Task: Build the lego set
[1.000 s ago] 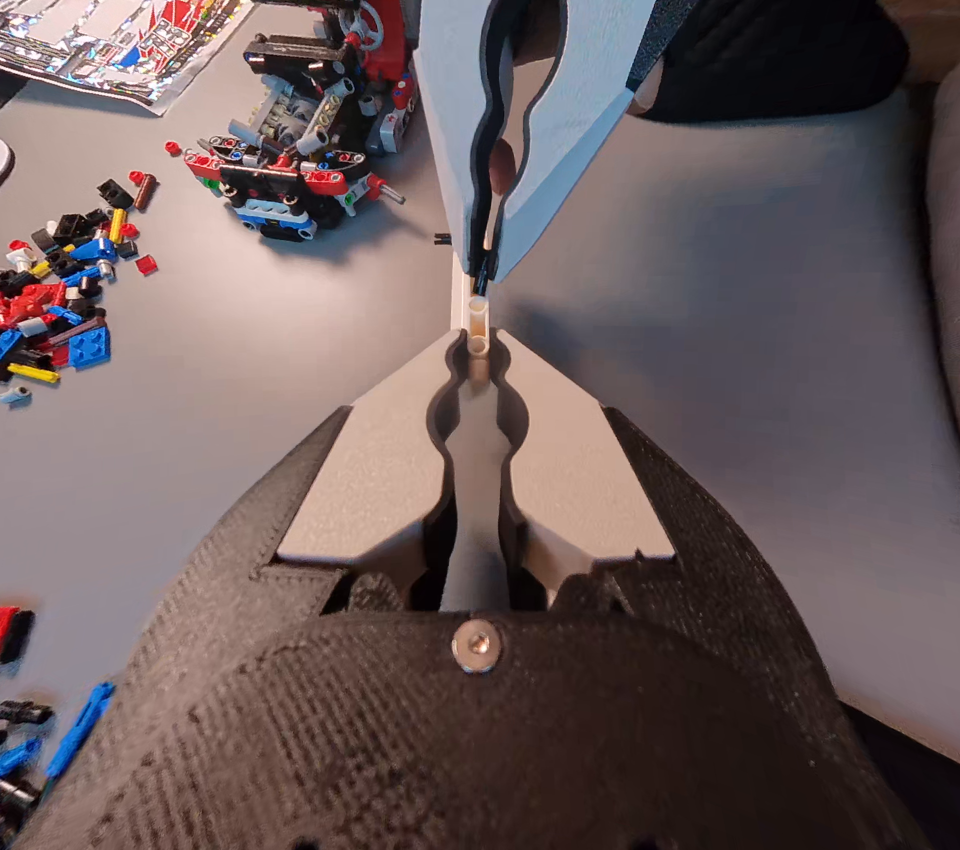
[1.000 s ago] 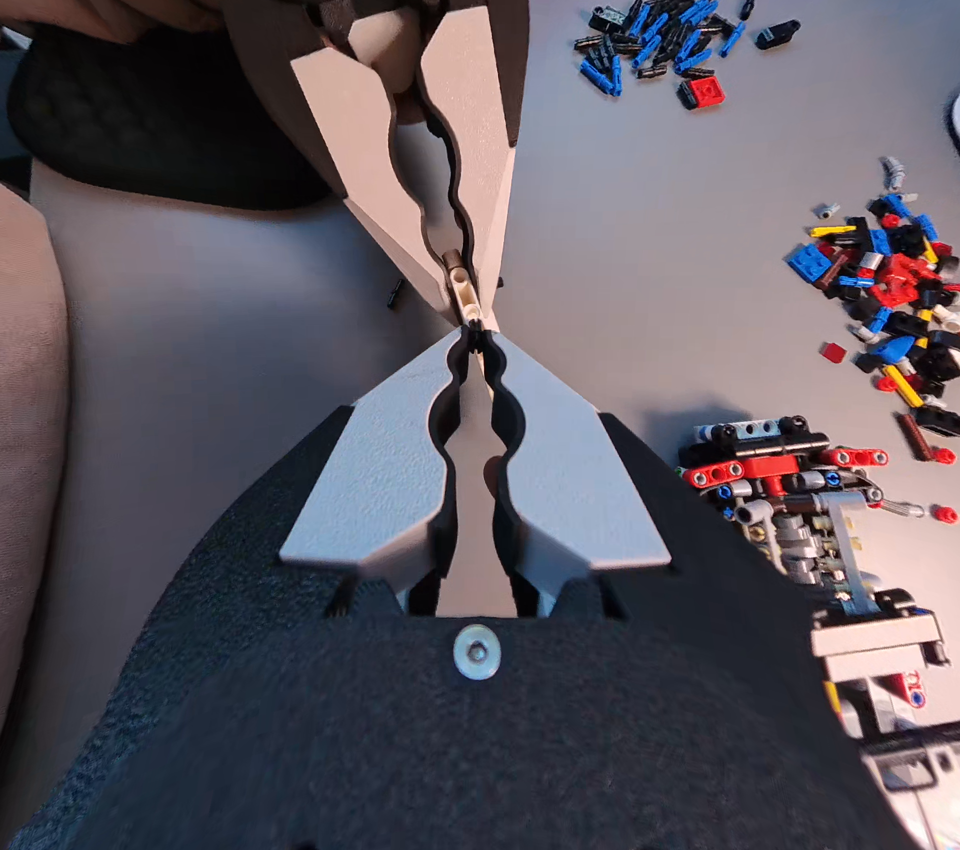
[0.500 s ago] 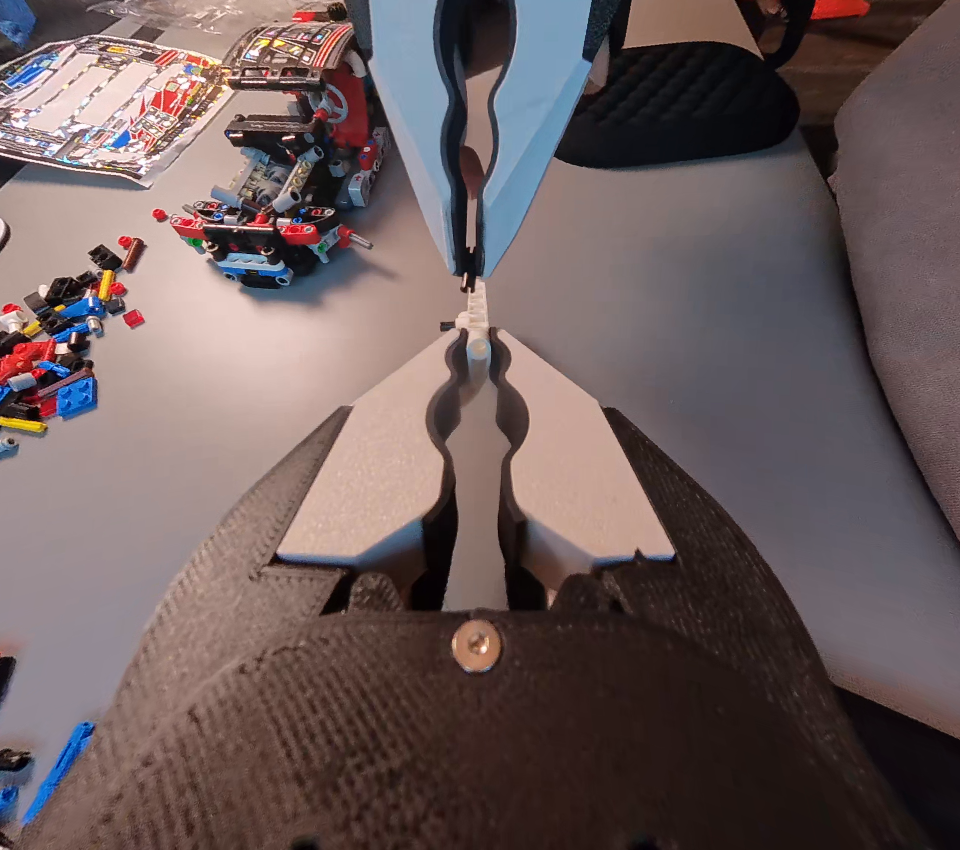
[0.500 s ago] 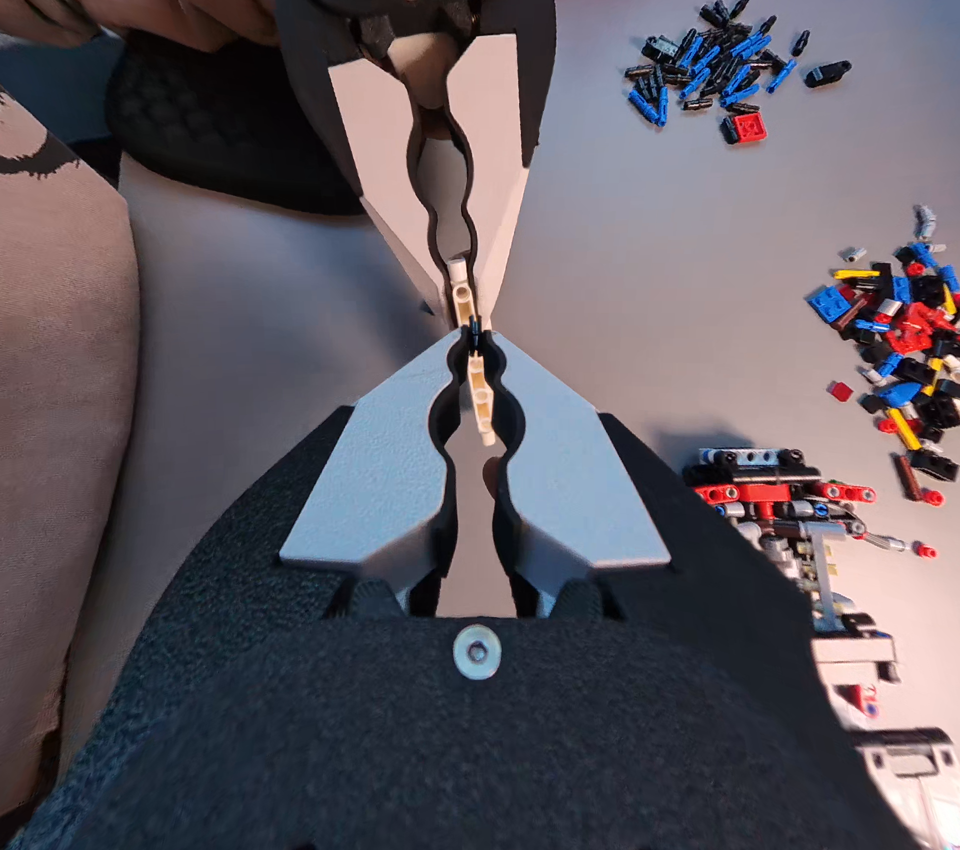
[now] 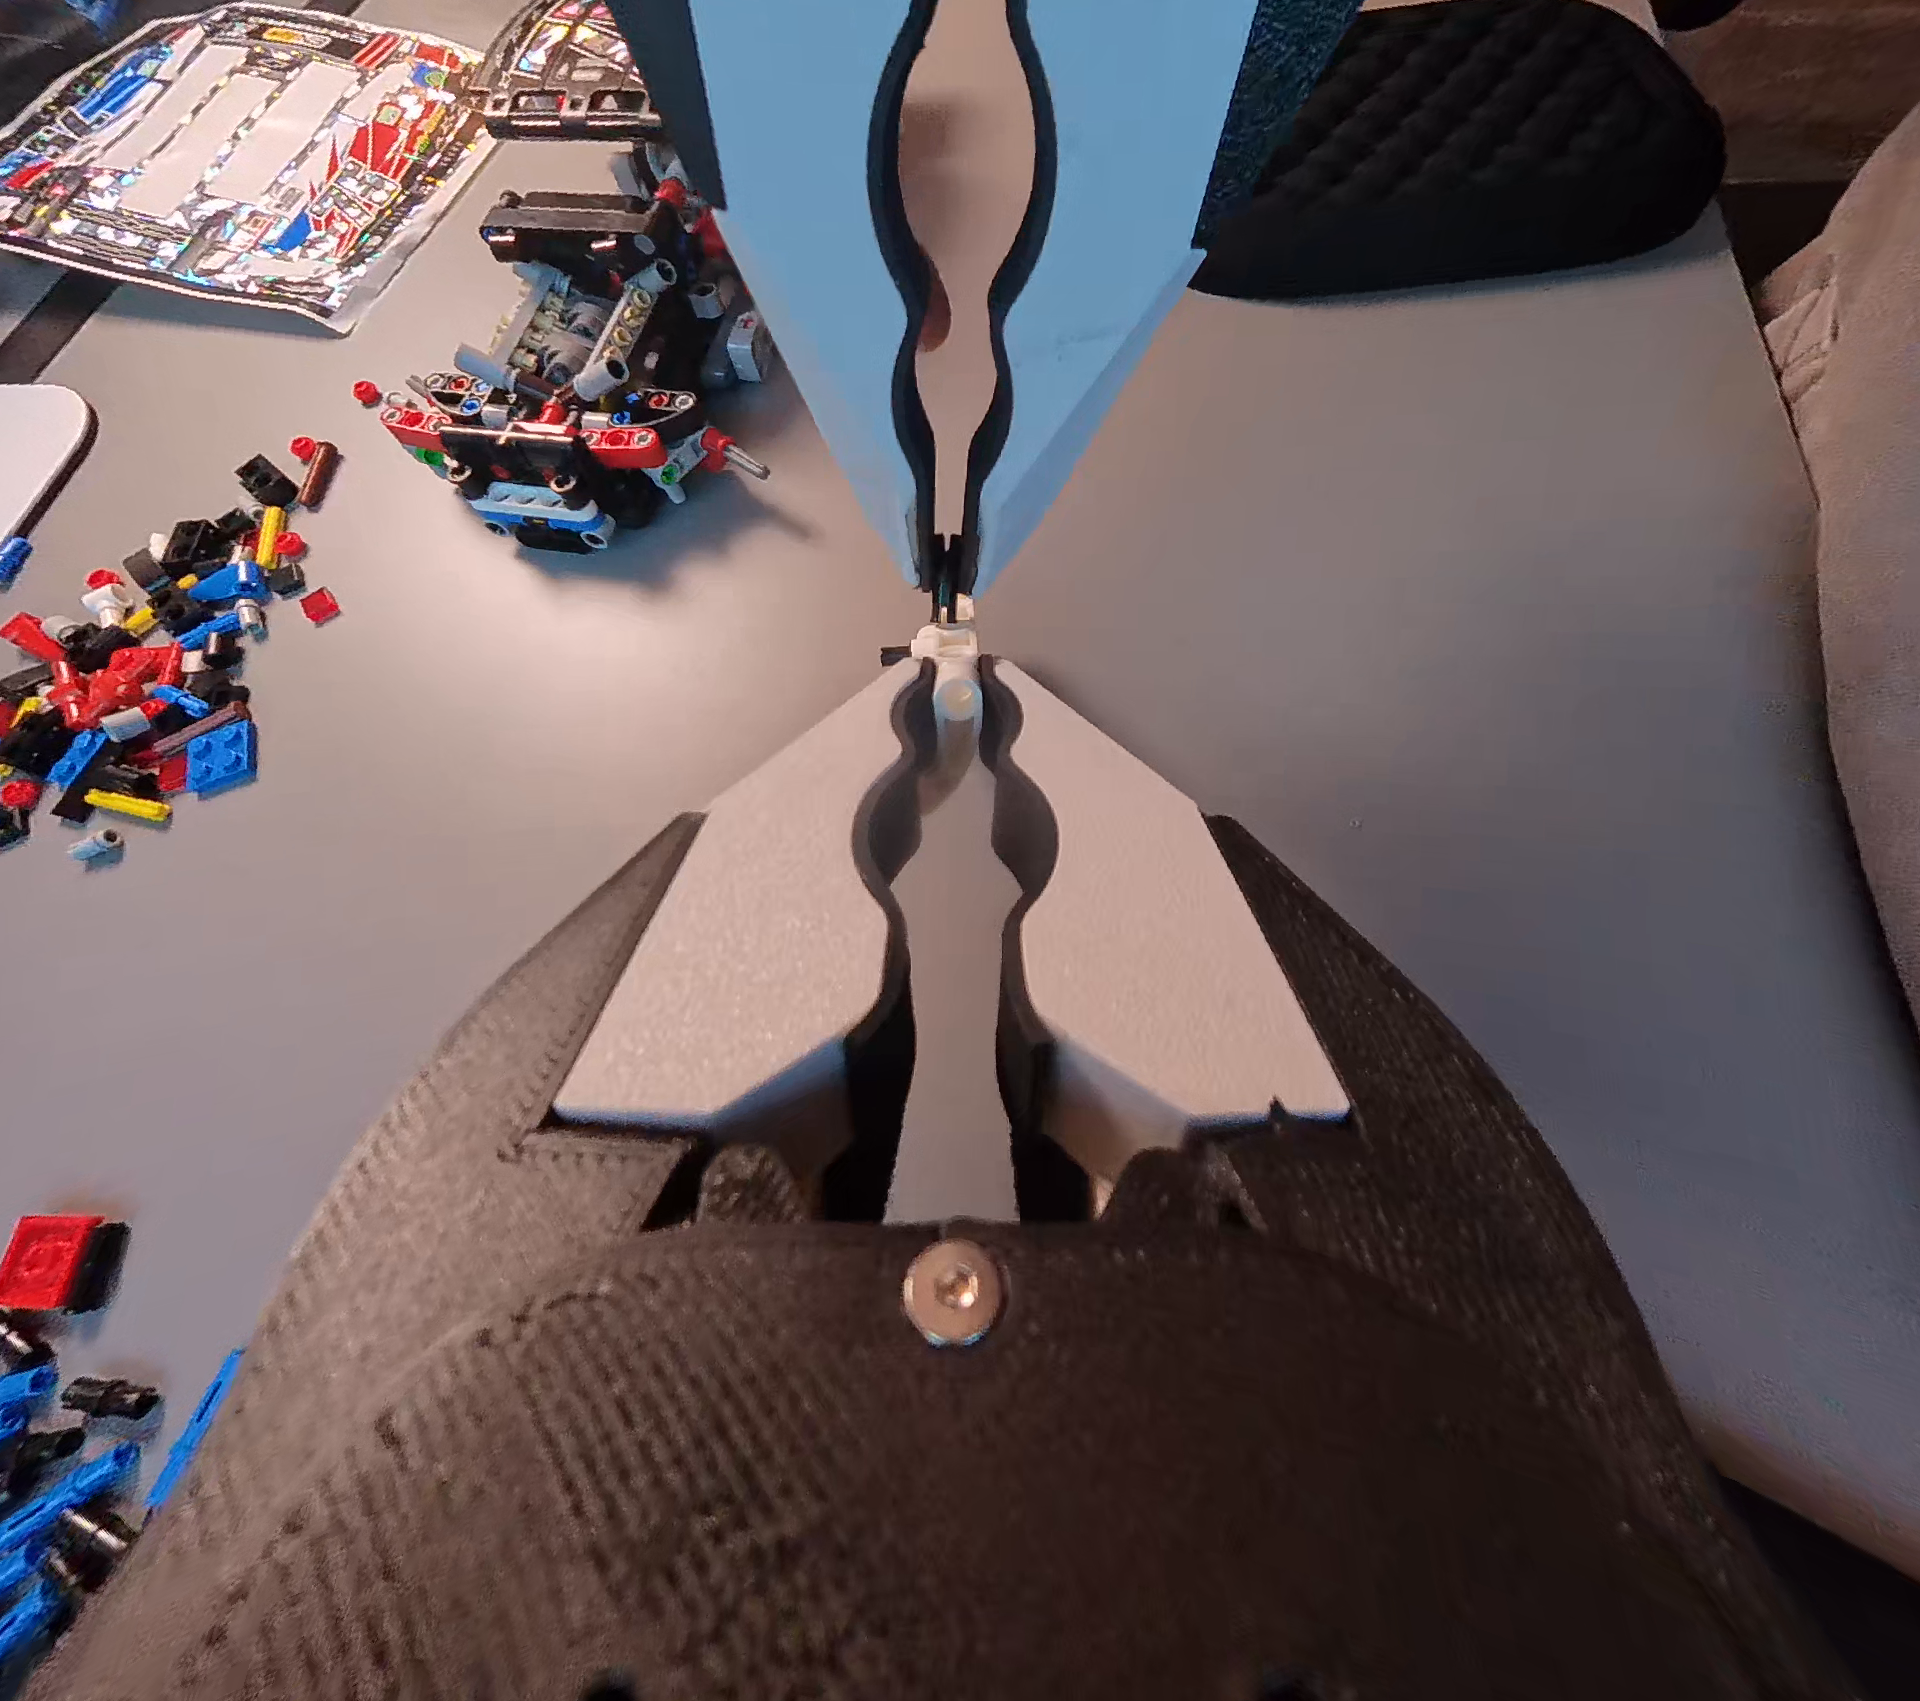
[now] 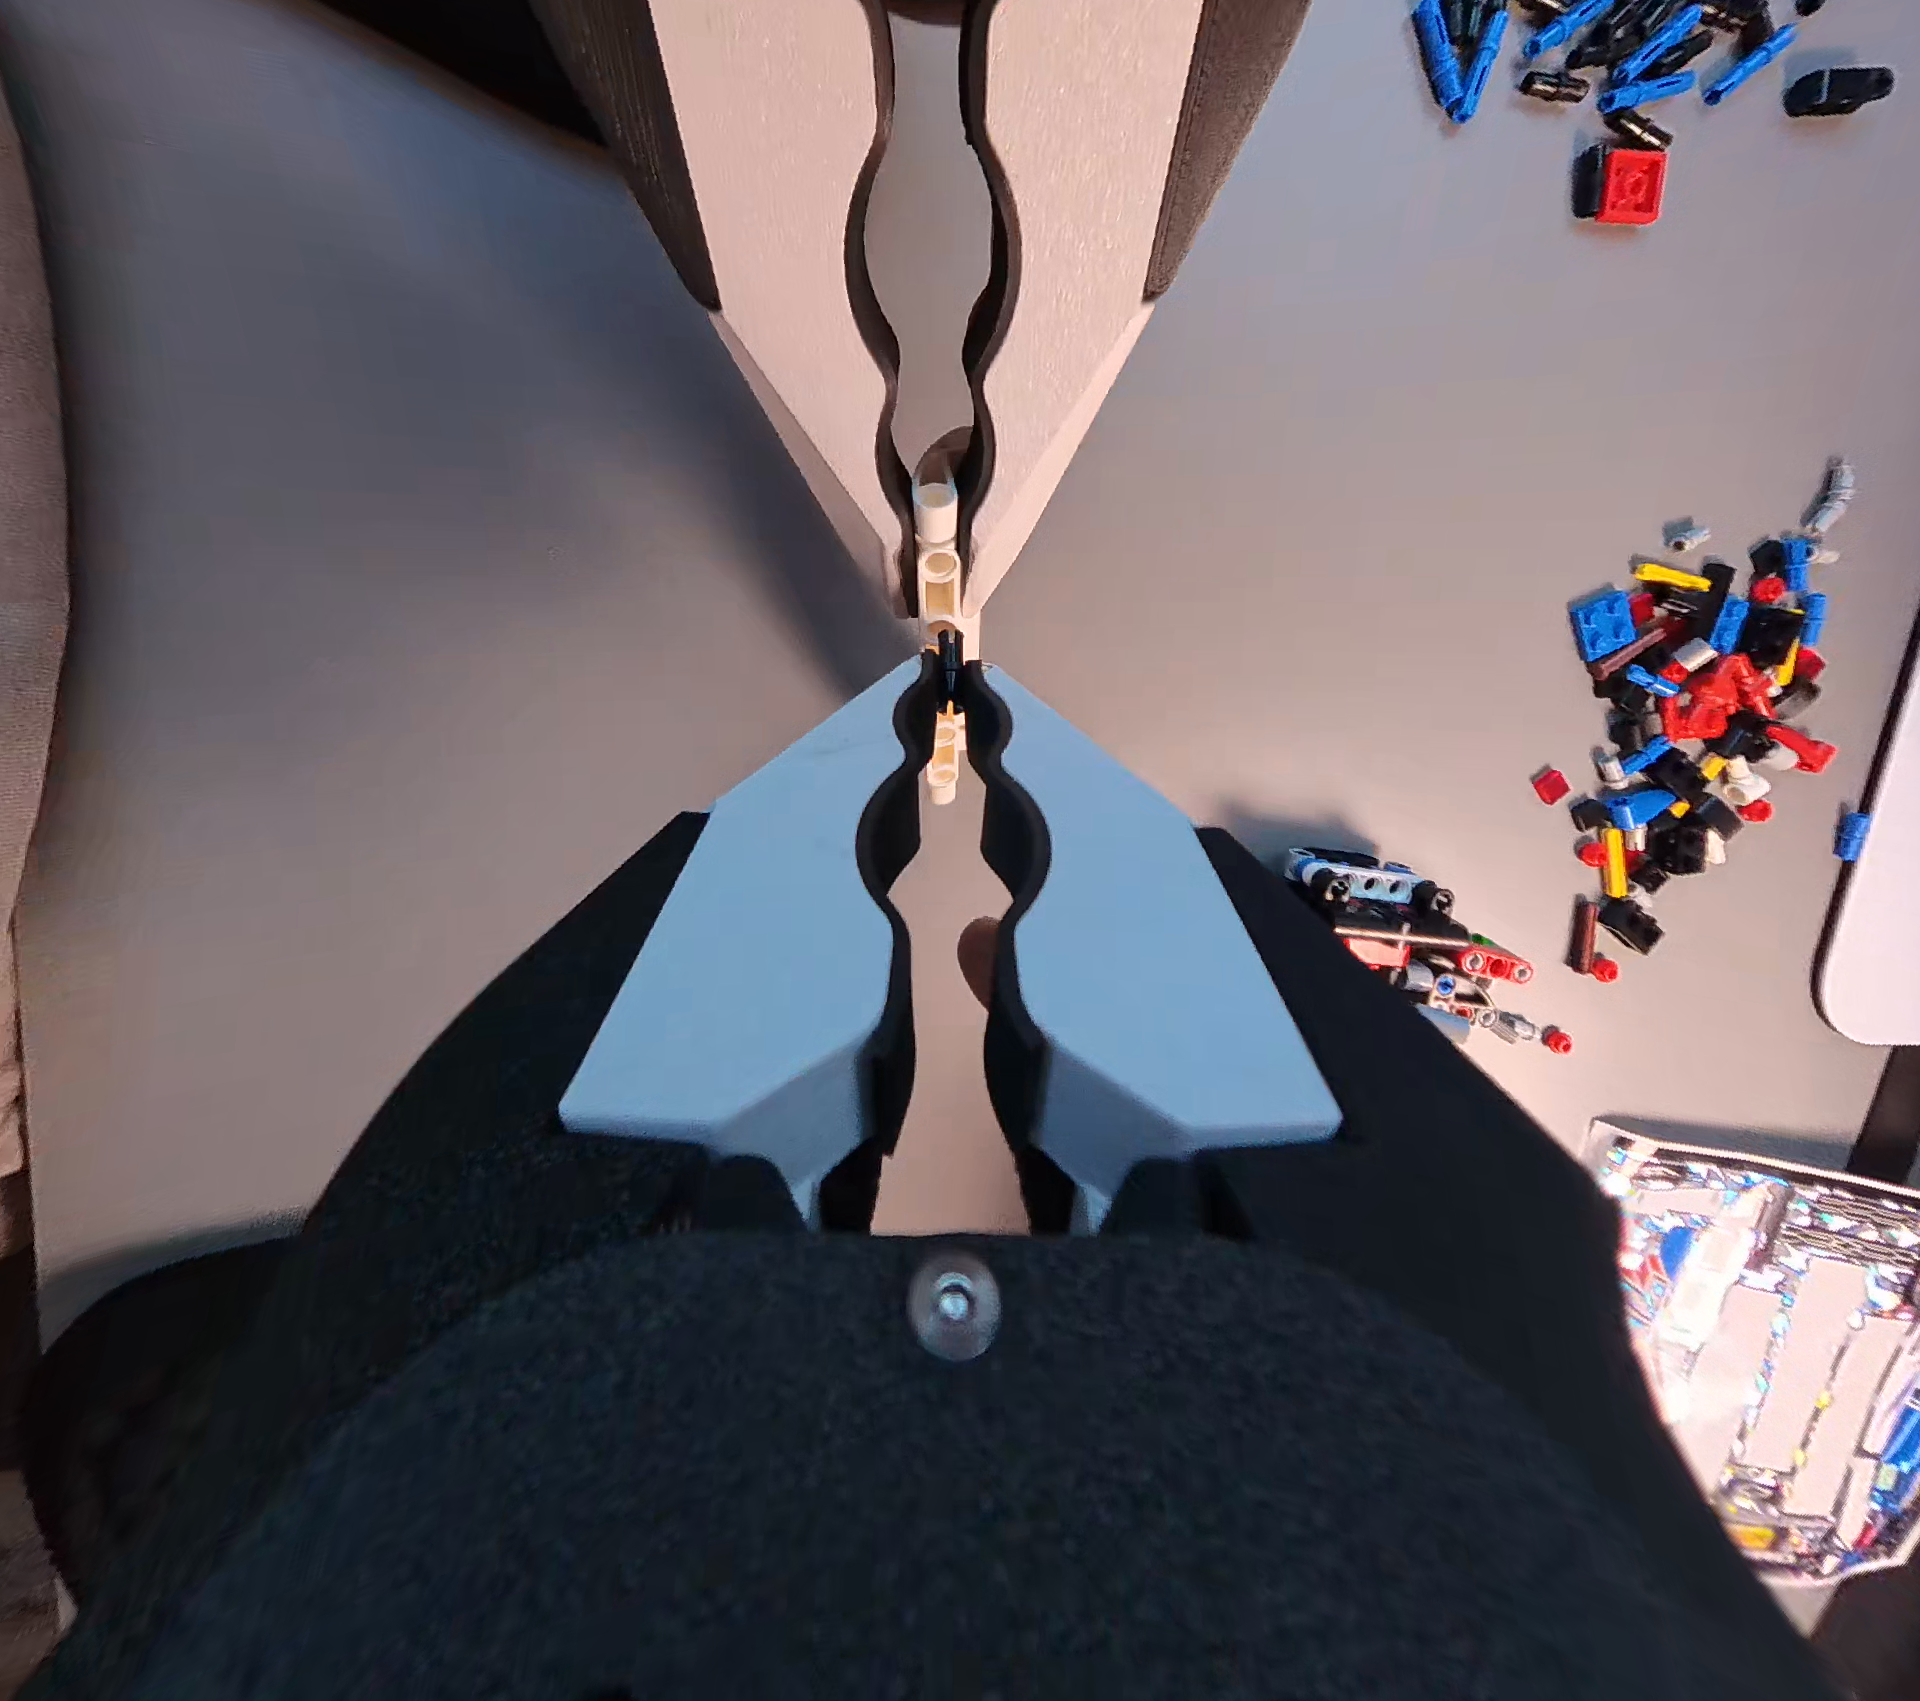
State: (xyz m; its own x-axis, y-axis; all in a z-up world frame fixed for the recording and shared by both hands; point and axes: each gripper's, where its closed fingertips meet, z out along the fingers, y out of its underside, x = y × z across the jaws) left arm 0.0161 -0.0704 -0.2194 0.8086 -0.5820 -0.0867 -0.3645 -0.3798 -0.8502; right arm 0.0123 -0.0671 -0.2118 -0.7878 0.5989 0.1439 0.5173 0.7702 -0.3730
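Grippers squared up tip to tip over table. Left gripper [image 5: 951, 675] clamped white beam [image 5: 953, 695]; right gripper [image 6: 948, 672] pinched black pin [image 6: 948, 659], now touching beam's end hole — insertion looked imminent, misalignment risk small.

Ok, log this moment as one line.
left gripper: shut on white beam | right gripper: shut on black pin | pin at beam's end
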